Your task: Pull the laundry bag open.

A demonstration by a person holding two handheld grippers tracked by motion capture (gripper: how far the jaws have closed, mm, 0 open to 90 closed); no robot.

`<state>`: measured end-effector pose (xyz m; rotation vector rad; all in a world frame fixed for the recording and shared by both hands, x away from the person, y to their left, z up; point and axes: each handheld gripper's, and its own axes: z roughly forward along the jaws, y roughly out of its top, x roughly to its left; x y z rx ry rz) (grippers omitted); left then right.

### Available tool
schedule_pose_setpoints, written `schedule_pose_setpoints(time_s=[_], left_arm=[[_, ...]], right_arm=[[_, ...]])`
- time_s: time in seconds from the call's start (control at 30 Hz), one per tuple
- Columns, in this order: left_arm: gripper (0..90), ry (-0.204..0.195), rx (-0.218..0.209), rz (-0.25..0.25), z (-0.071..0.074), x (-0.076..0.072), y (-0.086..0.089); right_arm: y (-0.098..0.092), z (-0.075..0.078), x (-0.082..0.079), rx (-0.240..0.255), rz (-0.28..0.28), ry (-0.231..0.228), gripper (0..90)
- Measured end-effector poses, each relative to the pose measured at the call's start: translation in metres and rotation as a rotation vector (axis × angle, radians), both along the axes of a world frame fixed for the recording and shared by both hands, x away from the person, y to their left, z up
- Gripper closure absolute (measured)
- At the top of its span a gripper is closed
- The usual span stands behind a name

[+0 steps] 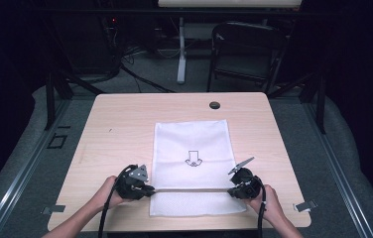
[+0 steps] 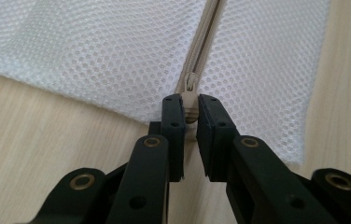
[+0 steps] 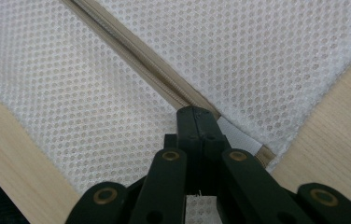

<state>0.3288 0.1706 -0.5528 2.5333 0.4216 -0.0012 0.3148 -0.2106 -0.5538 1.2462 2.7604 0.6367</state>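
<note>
A white mesh bag (image 1: 192, 166) lies flat on the light wooden counter (image 1: 120, 124), a little right of the middle, its long side running from near to far. A small dark arrow mark (image 1: 193, 158) is printed on it around the centre. Across the bag's near part runs a beige zipper (image 1: 189, 189), stretched in a straight line from left to right.

The person's left hand (image 1: 106, 193) holds the left tool (image 1: 151, 190) at the bag's left edge. In the left gripper view its two black jaws are drawn in on the end of the zipper tape (image 2: 191, 109), pinching it, and the small zipper pull (image 2: 191, 83) sits just beyond the tips, lying flat on the mesh.

The right hand (image 1: 270, 198) holds the right tool (image 1: 230, 191) at the bag's right edge. In the right gripper view its jaws are pressed fully together over the zipper (image 3: 155, 77) where it meets the white end patch (image 3: 239, 137), and some of the bag's fabric seems caught under them, though exactly how much is hidden by the jaws.

Both tools rest low, near the counter's near edge, well apart from each other, with the zipper between them. A small round hole (image 1: 215, 105) sits in the counter's far part, beyond the bag.
</note>
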Motion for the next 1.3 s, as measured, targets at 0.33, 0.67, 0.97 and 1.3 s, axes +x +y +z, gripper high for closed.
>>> schedule_pose_setpoints(time_s=[0.33, 0.67, 0.97, 1.3], left_arm=[[81.5, -0.007, 0.017, 0.000, 0.001, 0.000, 0.005], [81.5, -0.012, 0.028, 0.034, -0.001, -0.003, 0.023], [81.3, -0.005, 0.019, 0.031, -0.003, -0.004, 0.024], [62.4, 0.026, -0.082, 0.073, 0.009, -0.002, 0.027]], right_arm=[[0.000, -0.001, -0.001, 0.011, -0.020, -0.006, 90.0], [-0.001, 0.000, 0.000, 0.003, -0.004, 0.003, 90.0], [0.000, 0.000, 0.000, 0.001, -0.002, -0.001, 90.0], [0.003, 0.004, -0.004, 0.016, 0.042, -0.022, 68.9]])
